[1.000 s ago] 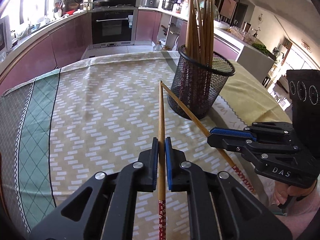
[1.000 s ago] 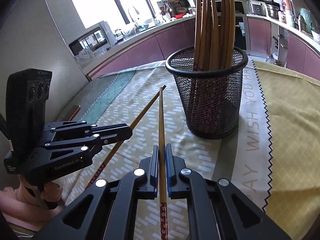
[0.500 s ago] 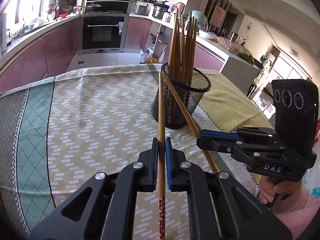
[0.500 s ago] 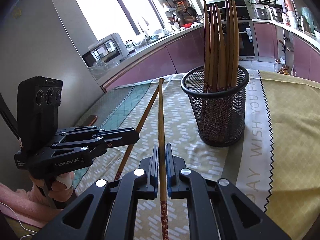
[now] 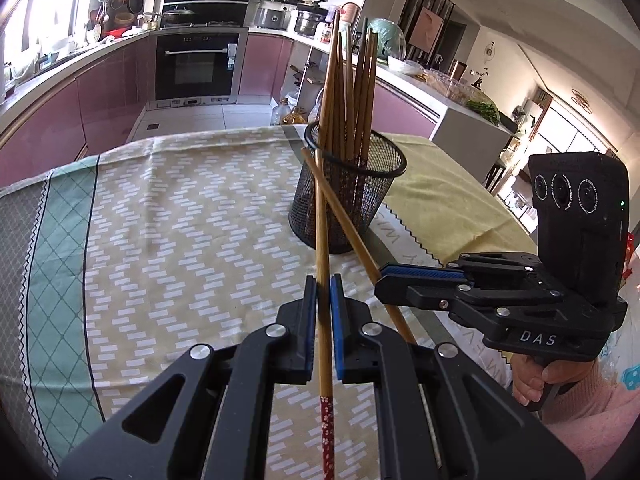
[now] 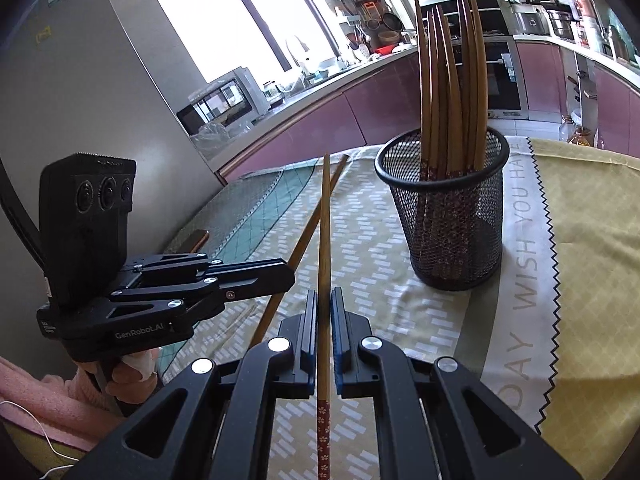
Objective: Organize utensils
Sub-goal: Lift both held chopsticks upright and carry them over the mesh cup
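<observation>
Left gripper (image 5: 323,300) and right gripper (image 6: 324,312) each clenched on one light, stiff, slippery chopstick (image 5: 322,216), best pinched near patterned end, beside mesh cup (image 5: 352,196)

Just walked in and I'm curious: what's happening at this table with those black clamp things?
A person is tidying chopsticks with a hand-held gripper in each hand. The left gripper is shut on one chopstick, and the right gripper is shut on another chopstick. Both sticks point toward a black mesh cup on the tablecloth, which already holds a bunch of chopsticks. Neither held stick is in the cup yet.
</observation>
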Motion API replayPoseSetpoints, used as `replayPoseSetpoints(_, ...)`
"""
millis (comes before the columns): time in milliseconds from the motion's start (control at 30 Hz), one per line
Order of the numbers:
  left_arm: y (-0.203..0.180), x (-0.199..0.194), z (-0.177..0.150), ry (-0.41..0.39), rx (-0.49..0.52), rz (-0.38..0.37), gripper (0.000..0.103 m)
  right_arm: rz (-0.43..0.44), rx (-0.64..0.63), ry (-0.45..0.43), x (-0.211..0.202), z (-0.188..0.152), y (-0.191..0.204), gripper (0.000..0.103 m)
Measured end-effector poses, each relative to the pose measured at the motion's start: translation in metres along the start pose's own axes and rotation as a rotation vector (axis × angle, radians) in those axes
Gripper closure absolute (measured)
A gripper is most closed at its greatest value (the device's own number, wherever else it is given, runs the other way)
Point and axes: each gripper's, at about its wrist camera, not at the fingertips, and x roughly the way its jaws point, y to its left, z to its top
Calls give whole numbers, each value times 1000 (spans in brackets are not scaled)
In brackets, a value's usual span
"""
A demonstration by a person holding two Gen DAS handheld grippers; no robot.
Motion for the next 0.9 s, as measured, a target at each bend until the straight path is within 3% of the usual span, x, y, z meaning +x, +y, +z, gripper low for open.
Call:
replayPoseSetpoints(267, 9, 27, -13, 79, -16, 15, 95, -47, 9, 81, 23, -4, -5, 97)
replayPoseSetpoints(533, 18, 47, -24, 146, -31, 30, 95, -156, -27, 167, 46, -7, -5, 93)
replayPoseSetpoints(800, 15, 49, -23, 150, -7, 44, 95, -249, -129, 171, 60, -6, 11, 92)
replayPoseSetpoints(900, 13, 50, -21, 149, -10, 52, 95, -228, -110, 164, 58, -7, 9, 96)
